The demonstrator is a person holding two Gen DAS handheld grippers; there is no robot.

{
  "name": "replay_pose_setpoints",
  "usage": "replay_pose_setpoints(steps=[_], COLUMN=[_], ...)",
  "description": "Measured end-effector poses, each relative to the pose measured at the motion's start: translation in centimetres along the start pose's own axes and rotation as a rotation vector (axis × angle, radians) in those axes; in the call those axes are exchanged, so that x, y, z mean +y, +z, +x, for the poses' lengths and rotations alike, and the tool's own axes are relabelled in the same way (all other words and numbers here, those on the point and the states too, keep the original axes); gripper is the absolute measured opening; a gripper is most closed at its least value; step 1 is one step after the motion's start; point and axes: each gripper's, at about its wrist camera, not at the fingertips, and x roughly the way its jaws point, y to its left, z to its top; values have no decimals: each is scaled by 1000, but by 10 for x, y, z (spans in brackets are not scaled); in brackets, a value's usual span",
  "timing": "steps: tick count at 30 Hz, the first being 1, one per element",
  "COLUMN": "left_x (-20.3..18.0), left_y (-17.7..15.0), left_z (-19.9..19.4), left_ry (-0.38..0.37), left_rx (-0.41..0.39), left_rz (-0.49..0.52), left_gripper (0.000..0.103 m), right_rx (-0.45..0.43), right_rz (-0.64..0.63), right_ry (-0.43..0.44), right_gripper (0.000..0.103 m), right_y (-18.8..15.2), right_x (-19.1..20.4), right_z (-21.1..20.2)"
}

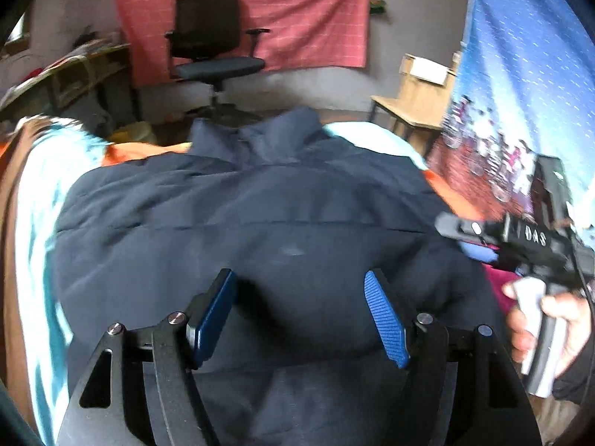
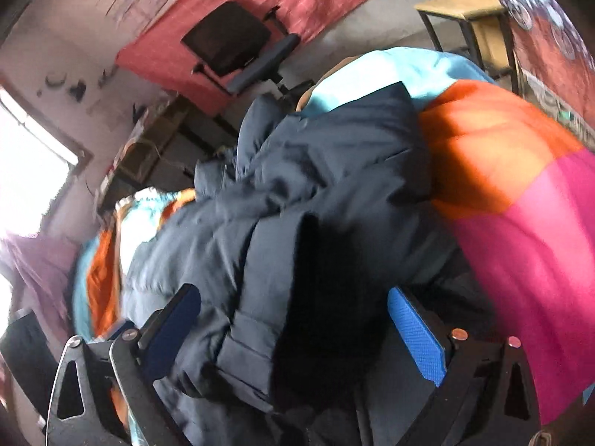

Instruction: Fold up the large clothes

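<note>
- A colour-blocked bedspread (image 2: pixel 520 193), in orange, pink and pale blue, covered the bed and lay under everything else.
- A dark navy padded jacket (image 1: pixel 260 215) was spread across that bedspread, its collar (image 1: pixel 256 130) at the far end, pointing toward the office chair (image 1: pixel 212 44) and the red cloth (image 1: pixel 260 11) hung on the wall behind it.
- In the right wrist view the jacket looked bunched, with one sleeve (image 2: pixel 260 297) folded over the body and its cuff lying nearest the camera.
- The left gripper (image 1: pixel 301 316) stood wide open, its blue pads well apart, poised over the near part of the jacket; bulging fabric sat between the fingers, but whether the pads touched it I cannot tell.
- The right gripper (image 2: pixel 293 330) was also spread wide, with the folded sleeve lying in the gap between its two blue pads; neither pad was pressed against the cloth so far as the blur allows.
- Seen from the left wrist camera, the right gripper (image 1: pixel 457 228) reached in from the right edge, pointing leftward over the jacket's right side.
- The person's right hand (image 1: pixel 550 319) gripped its grey handle from below, fingers wrapped around it.
- A wooden side table (image 1: pixel 416 100) stood beyond the bed's far right corner, beside a blue patterned hanging (image 1: pixel 520 74).
</note>
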Motion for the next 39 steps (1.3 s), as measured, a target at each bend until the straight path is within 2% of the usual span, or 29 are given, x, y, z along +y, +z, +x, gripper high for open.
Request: replay_pose_setpoints(steps=[1, 2, 3, 5, 6, 7, 12, 16, 19, 22, 25, 26, 29, 32, 33, 34, 36, 37, 39], left_x=[11, 23, 34, 57, 70, 80, 115, 127, 130, 132, 136, 137, 139, 130, 123, 117, 105, 99, 95], left_y=[-2, -4, -6, -9, -10, -11, -8, -5, -6, -9, -14, -15, -14, -5, 1, 5, 11, 13, 12], left_z=[-1, -3, -5, -8, -11, -14, -28, -31, -23, -8, 11, 12, -3, -21, -23, -21, -9, 2, 24], left_ry=[20, 44, 71, 114, 133, 147, 207, 236, 231, 242, 258, 252, 242, 195, 188, 183, 183, 194, 219], left_rx=[-5, -11, -15, -10, -13, -17, -49, -68, -55, -15, 51, 52, 3, -76, -88, -87, -57, -22, 46], left_rz=[-22, -47, -70, -117, -144, -163, -234, -253, -267, -252, -249, -257, -280, -250, -220, -190, -133, -102, -59], left_gripper=[66, 66, 66, 66, 66, 66, 66, 66, 66, 66, 66, 66, 66, 66, 66, 66, 66, 66, 67], right_rx=[7, 20, 26, 23, 18, 7, -95, -213, -231, -197, -94, -84, -131, -197, -211, -224, -196, -152, -60], right_rz=[-24, -47, -71, -103, -123, -131, -155, -264, -281, -355, -384, -394, -425, -505, -526, -556, -612, -636, -645], right_ry=[-11, -22, -27, -46, -64, -69, -37, -85, -145, -259, -358, -376, -431, -376, -360, -340, -304, -292, -292], right_gripper=[71, 64, 44, 30, 19, 14, 7, 7, 7, 7, 13, 13, 22, 45, 62, 66, 65, 61, 61], right_y=[-2, -4, -6, -7, -7, -7, 6, 17, 26, 27, 25, 22, 14, 10, 10, 8, 7, 4, 3], right_x=[5, 9, 13, 19, 23, 24, 32, 55, 61, 60, 42, 40, 52, 73, 79, 87, 96, 98, 90], right_z=[2, 4, 4, 2, 1, -3, -29, -48, -38, -6, 34, 38, 23, 5, 4, 4, 15, 26, 53])
